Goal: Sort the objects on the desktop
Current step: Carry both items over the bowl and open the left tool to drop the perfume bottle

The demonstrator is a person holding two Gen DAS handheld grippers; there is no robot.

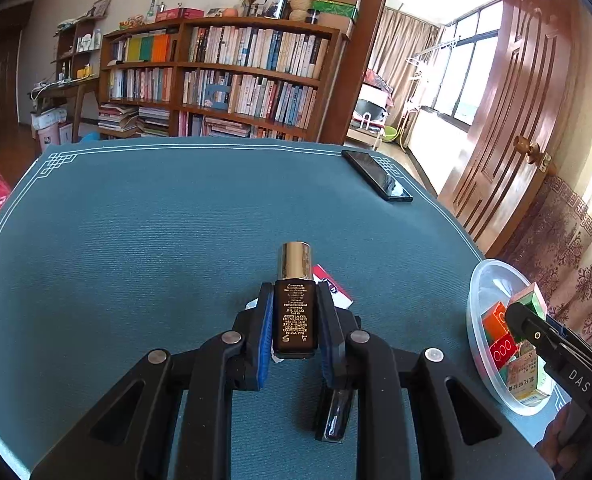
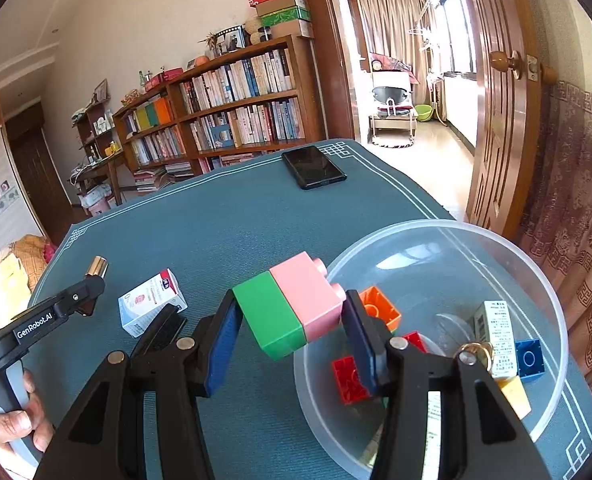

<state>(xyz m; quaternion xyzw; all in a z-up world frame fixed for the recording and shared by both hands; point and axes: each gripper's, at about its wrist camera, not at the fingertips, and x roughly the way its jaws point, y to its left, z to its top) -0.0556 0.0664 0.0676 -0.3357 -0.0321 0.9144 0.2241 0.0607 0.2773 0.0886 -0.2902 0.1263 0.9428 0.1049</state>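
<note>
My left gripper (image 1: 295,300) is shut on a small dark bottle with a gold cap (image 1: 295,304), held above the teal mat. It also shows at the left of the right wrist view (image 2: 92,280). My right gripper (image 2: 292,316) is shut on a joined green and pink brick (image 2: 292,310), held at the rim of a clear plastic bowl (image 2: 436,248). The bowl holds red, orange and blue bricks and a small carton. In the left wrist view the bowl (image 1: 481,292) sits at the right edge with the right gripper over it.
A small white and red box (image 2: 152,306) lies on the mat between the grippers; it shows behind the bottle in the left wrist view (image 1: 336,290). A black phone (image 1: 377,176) lies near the far right corner. A dark tube (image 1: 338,412) lies under the left gripper.
</note>
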